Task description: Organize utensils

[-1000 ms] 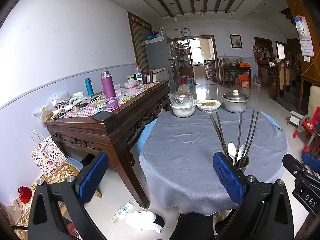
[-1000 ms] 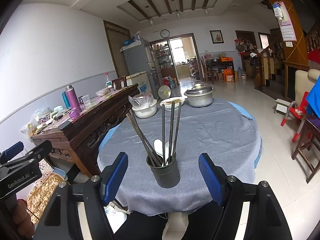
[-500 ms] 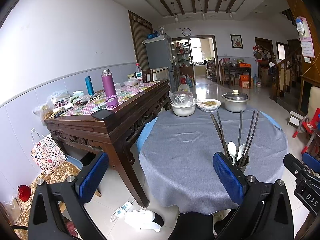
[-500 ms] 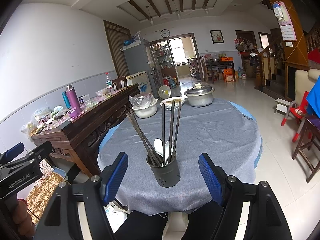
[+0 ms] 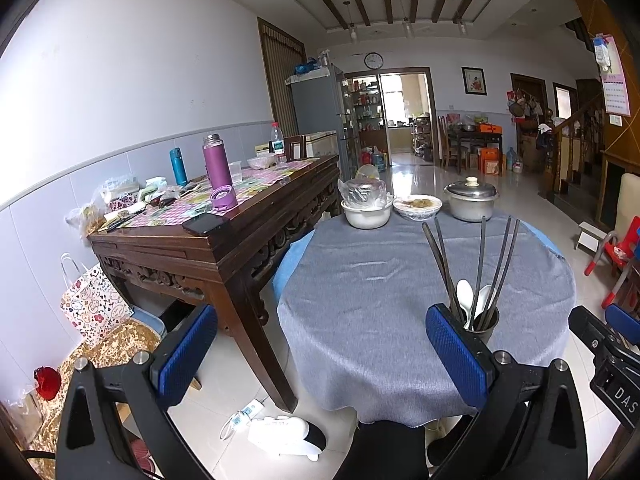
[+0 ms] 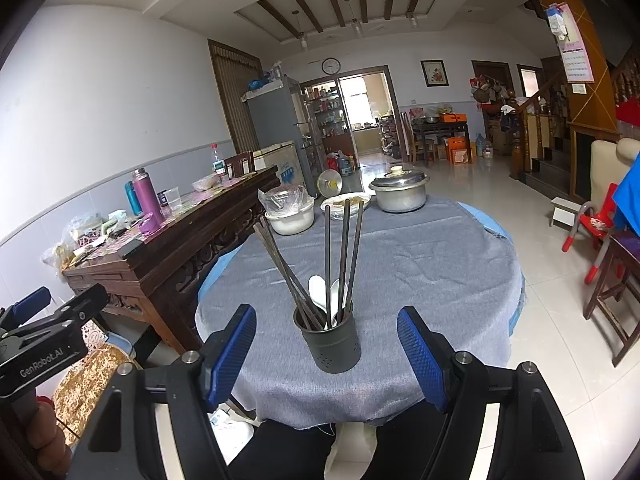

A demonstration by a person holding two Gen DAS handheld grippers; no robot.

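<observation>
A dark perforated utensil holder (image 6: 329,343) stands near the front edge of the round table (image 6: 420,264) with its grey cloth. Several dark chopsticks (image 6: 343,256) and white spoons (image 6: 320,292) stick out of it. My right gripper (image 6: 326,354) is open, its blue pads well apart, just short of the holder on the near side. In the left wrist view the holder (image 5: 478,326) shows behind the right pad. My left gripper (image 5: 320,352) is open and empty, held over the table's left front edge.
A white bowl covered in plastic (image 6: 290,216), a dish of food (image 6: 346,202) and a lidded metal pot (image 6: 400,192) stand at the table's far side. A carved wooden sideboard (image 5: 224,232) with bottles and clutter runs along the left. Chairs (image 6: 612,280) stand to the right.
</observation>
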